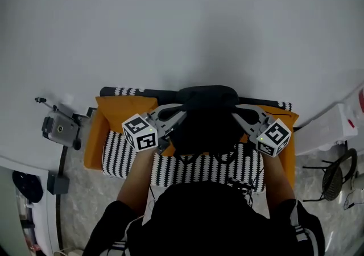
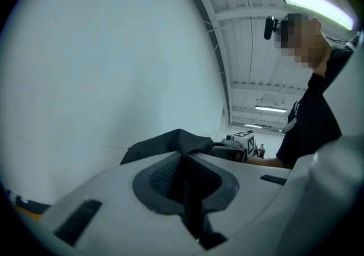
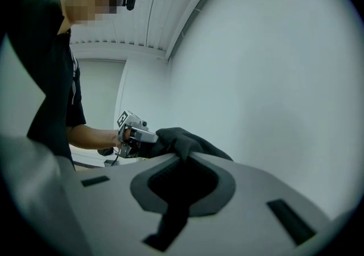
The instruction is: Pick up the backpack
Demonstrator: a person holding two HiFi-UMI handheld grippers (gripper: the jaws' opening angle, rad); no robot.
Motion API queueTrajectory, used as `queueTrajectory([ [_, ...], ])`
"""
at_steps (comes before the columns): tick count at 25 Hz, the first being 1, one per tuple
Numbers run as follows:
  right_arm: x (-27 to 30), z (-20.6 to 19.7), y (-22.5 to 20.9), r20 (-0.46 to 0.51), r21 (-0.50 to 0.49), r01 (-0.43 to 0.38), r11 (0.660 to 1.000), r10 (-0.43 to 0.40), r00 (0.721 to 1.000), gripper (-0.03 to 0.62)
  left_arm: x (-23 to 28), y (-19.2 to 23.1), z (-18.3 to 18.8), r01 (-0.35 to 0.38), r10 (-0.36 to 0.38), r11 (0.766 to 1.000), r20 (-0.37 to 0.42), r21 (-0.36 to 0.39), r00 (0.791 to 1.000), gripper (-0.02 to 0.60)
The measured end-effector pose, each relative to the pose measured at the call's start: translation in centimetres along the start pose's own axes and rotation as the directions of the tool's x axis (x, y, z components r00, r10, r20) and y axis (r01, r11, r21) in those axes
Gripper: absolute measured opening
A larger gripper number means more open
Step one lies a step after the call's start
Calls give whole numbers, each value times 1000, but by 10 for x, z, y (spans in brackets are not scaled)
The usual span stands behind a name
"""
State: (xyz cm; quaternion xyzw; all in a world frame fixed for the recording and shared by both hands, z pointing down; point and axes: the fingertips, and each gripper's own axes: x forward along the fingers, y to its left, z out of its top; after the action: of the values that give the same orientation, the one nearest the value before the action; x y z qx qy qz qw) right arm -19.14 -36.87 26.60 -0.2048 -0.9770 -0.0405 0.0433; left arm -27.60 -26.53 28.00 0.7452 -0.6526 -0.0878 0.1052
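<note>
A black backpack (image 1: 206,124) is held up. Left gripper (image 1: 173,117) at its nine o'clock, right gripper (image 1: 242,115) at three, jaws clenched on its fabric.

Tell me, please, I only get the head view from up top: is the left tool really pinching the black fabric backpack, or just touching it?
Observer: Really pinching. The left gripper view shows the left tool shut, with a fold of the black fabric backpack squeezed between its pads.
Operator: And the other one?
Observer: Same thing. In the right gripper view the right tool is shut, and dark backpack fabric runs down between its pads.
Operator: What's up above me? I can't see up there.
Observer: The left gripper view shows a ribbed white ceiling with a long strip light switched on.
</note>
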Motion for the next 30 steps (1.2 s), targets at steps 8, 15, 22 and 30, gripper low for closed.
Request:
queueTrajectory([
  [8, 5, 35, -8, 44, -42, 1, 999, 1, 999, 28, -1, 0, 38, 1, -4, 999, 40, 54, 999, 34],
  [15, 10, 65, -8, 83, -63, 3, 998, 3, 997, 28, -6, -1, 69, 1, -7, 996, 72, 93, 997, 34],
  [22, 6, 92, -7, 116, -100, 1, 995, 11, 993, 28, -7, -10, 97, 7, -20, 992, 103, 122, 994, 34],
  [30, 5, 123, -9, 126, -137, 1, 991, 16, 992, 28, -7, -14, 126, 13, -35, 988, 142, 156, 989, 34],
])
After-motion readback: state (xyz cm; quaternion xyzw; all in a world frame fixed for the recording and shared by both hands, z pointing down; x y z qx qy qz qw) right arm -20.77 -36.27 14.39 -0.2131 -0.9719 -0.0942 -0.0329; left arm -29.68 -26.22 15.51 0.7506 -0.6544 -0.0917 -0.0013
